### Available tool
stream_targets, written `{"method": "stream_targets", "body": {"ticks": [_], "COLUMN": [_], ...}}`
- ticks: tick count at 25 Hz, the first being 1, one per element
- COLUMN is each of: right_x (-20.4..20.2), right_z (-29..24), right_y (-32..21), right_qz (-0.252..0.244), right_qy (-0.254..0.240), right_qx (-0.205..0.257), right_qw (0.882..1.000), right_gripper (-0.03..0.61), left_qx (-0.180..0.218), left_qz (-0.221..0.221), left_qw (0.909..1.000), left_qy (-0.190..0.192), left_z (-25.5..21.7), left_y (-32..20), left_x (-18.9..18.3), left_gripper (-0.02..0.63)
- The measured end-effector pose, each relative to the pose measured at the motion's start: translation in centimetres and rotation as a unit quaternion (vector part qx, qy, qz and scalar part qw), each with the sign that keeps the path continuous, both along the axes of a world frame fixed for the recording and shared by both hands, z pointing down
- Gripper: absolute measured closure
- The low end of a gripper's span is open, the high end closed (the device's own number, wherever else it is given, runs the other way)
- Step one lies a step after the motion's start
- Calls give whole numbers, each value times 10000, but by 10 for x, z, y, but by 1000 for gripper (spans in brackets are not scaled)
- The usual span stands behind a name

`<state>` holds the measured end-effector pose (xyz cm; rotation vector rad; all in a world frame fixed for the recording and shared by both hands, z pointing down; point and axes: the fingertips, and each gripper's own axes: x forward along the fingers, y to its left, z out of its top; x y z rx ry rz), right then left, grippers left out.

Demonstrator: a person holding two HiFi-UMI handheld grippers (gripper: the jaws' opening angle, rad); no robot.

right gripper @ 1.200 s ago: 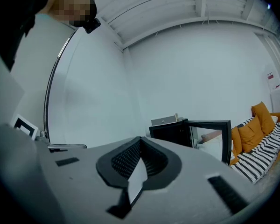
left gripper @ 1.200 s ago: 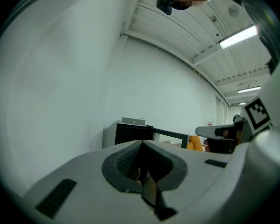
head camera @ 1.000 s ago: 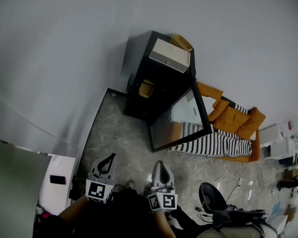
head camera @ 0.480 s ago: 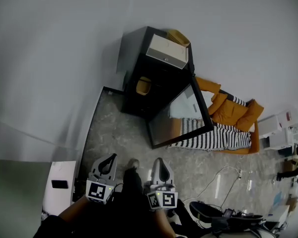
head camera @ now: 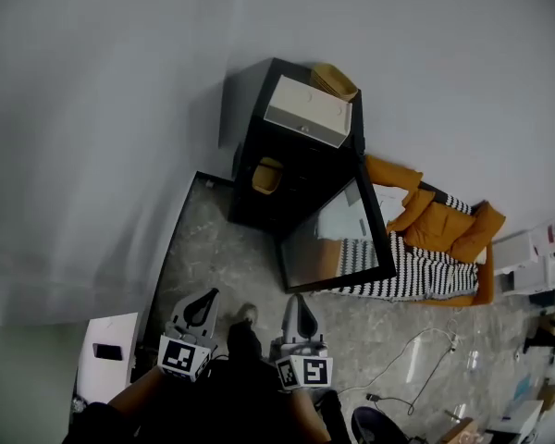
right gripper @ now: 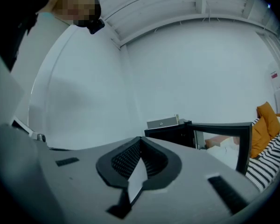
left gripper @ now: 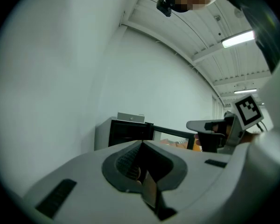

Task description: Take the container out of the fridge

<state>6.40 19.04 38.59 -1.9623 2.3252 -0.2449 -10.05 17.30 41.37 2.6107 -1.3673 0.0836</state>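
- The fridge (head camera: 301, 169), black, stands on the floor (head camera: 217, 257) against the wall (head camera: 102, 109).
- Its glass door (head camera: 331, 239) is swung wide open to the right.
- The container (head camera: 269, 173), yellowish, sits inside the fridge at the left side of the open front, well apart from both grippers.
- A white box (head camera: 307, 111) lies on the fridge's top at the front edge.
- The left gripper (head camera: 207, 295) is clenched, jaws together with nothing between them, and hangs over the floor in front of the fridge.
- The right gripper (head camera: 299, 300) is clenched the same way, also empty, just beside the left one.
- Both point toward the fridge.
- An orange sofa (head camera: 435, 225) with a striped blanket (head camera: 416, 271) stands beyond the door's right edge.
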Motion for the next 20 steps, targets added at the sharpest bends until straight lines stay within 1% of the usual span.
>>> {"method": "stream_targets", "body": {"ticks": [4, 8, 13, 17, 20], "right_x": [34, 70, 113, 125, 128], "right_z": [-1, -3, -7, -5, -3], "right_y": [-42, -75, -108, -138, -159], "right_qz": [-180, -344, -411, -692, -852], "right_qy": [82, 210, 117, 216, 278], "right_qx": [30, 70, 132, 275, 393], "right_qw": [9998, 9992, 9990, 9970, 9952], "right_gripper": [578, 578, 578, 578, 578], "left_qx": [-43, -215, -313, -419, -673], "left_qz": [-114, -236, -518, -524, -469], "left_qw": [9999, 9995, 9981, 9977, 9966], "left_qy": [-64, -53, -86, -13, 107], "left_z": [3, 5, 12, 39, 53], "left_y": [-32, -57, -85, -96, -103], "left_x": [29, 57, 76, 88, 97], "left_gripper": [611, 611, 611, 611, 611]}}
